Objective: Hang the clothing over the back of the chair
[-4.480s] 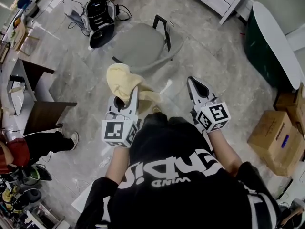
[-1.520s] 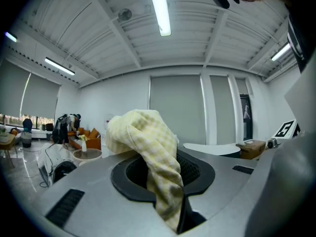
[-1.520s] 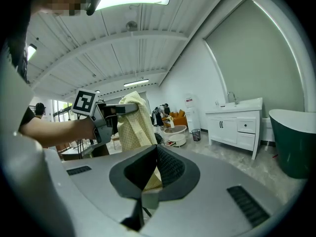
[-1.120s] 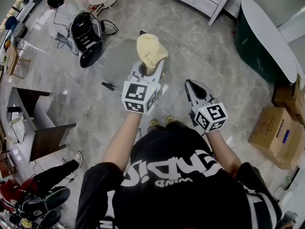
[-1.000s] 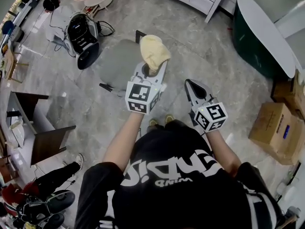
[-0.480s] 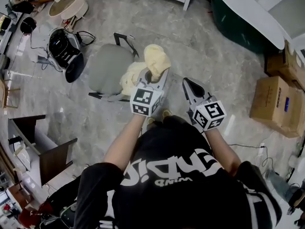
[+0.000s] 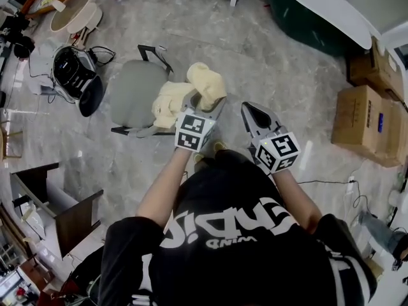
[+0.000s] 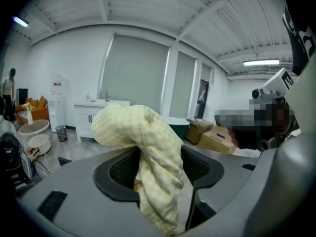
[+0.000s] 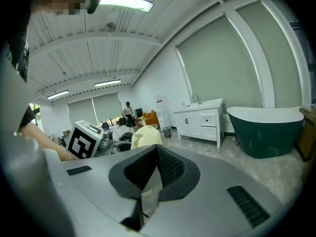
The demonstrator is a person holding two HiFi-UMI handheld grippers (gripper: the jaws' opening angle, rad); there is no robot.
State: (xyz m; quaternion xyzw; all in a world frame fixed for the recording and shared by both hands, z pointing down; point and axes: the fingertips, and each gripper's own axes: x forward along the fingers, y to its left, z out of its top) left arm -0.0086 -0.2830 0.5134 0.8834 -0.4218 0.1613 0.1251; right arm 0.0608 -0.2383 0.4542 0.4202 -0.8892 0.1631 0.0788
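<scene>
A pale yellow checked garment [image 7: 168, 102] lies bunched over the near right edge of the grey chair [image 7: 131, 93]. Its upper end [image 7: 205, 81] rises between the jaws of my left gripper [image 7: 205, 98]. In the left gripper view the cloth [image 8: 148, 147] hangs down between the jaws of that gripper [image 8: 158, 155]. They have just been opening and stand apart, not pinching it. My right gripper [image 7: 254, 111] hovers to the right of the chair, shut and empty. In the right gripper view the right gripper [image 9: 157, 150] points past the yellow cloth [image 9: 145, 135].
Cardboard boxes [image 7: 370, 116] stand at the right, and a dark green tub [image 7: 306, 14] at the back right. A black and white device with cables [image 7: 76, 76] sits left of the chair, round basins [image 7: 71, 13] behind it. A dark wooden desk [image 7: 67, 203] is at the lower left.
My left gripper has come down towards the chair with the yellow garment, which now rests on the chair's edge. Its jaws have spread. The right gripper has moved little.
</scene>
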